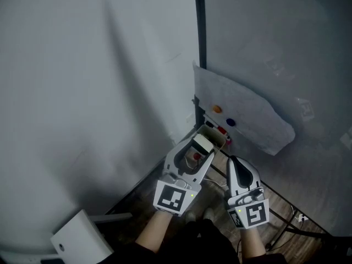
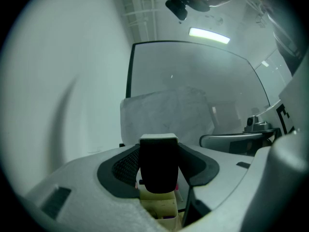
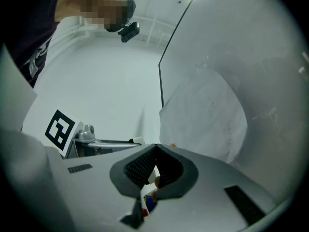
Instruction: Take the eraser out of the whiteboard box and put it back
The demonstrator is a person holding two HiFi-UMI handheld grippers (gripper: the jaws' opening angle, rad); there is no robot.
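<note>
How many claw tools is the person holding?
2. The left gripper grips the eraser near the box; the right gripper, jaws together, sits beside it.

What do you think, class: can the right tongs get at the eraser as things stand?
Probably not: the eraser sits clamped between the left tongs, whose jaws cover its sides, and the right tongs are shut alongside.

Eraser (image 1: 202, 143) between jaws of my left gripper (image 1: 199, 149), right over whiteboard box (image 1: 217, 138) (inside rim or just above, cannot tell). Box at foot of whiteboard (image 1: 275, 37); paper sheet (image 1: 247, 114) on board behind box, two magnets (image 1: 218, 109) on sheet. My right gripper (image 1: 232, 161) just right of left, nearer me, jaws together, nothing between. Wall (image 1: 82, 81) on left
</note>
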